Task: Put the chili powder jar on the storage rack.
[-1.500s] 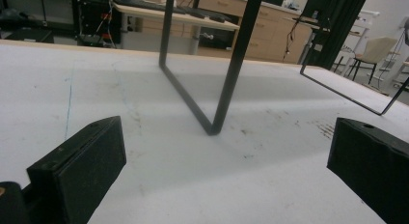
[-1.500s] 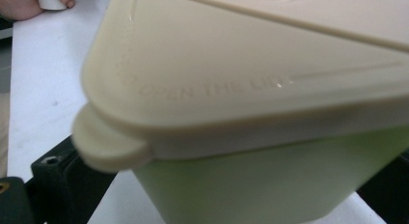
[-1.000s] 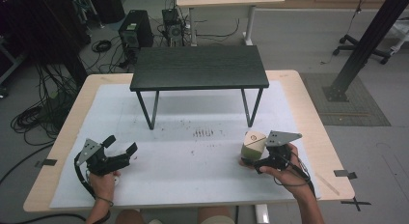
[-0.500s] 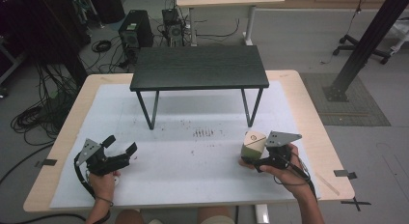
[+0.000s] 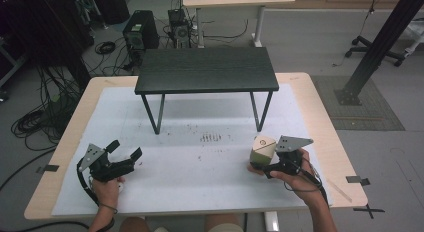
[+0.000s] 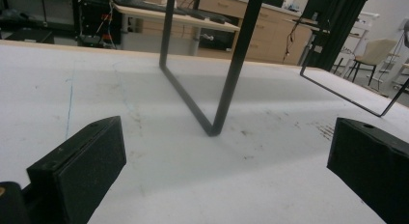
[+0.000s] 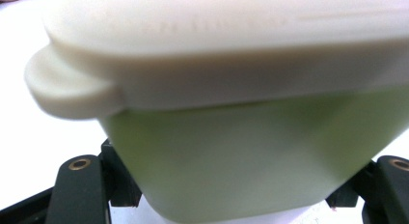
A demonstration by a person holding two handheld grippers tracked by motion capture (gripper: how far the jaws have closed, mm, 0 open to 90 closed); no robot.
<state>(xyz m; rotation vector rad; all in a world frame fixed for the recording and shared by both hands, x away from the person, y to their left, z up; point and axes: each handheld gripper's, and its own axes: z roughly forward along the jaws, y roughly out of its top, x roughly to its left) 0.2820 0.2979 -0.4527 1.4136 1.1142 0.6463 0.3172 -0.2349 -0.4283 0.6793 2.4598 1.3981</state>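
Right gripper (image 5: 261, 168): at about 4 o'clock on the white mat, in the person's right hand (image 5: 295, 173). Jaws have just been closing and now sit drawn in against the lower green body of the container, one on each side in the right gripper view. Grey three-cornered plate on top, cable trailing toward the table's near edge.

Container (image 5: 263, 149): small tub, pale green body, cream lid (image 7: 217, 40) with a rounded tab at one corner. Sits at roughly 4 o'clock on the mat, tilted a little in the high view. Whether its base touches the mat, cannot tell. Close up in the right gripper view (image 7: 251, 161), the body narrows toward the bottom between the jaws.

Left gripper (image 5: 125, 154): at about 8 o'clock on the mat, in the person's left hand (image 5: 106, 188). Jaws spread wide, nothing between them; in the left gripper view (image 6: 217, 180) bare mat lies between the two black pads. Points toward 2 o'clock, at the small table's legs.

Black table (image 5: 206, 70): low, dark top on thin metal legs, standing at 12 o'clock on the mat, well apart from both grippers.

White mat (image 5: 200, 162): covers most of the wooden tabletop (image 5: 320, 117); dark specks near its centre, just at 10 o'clock from the container.
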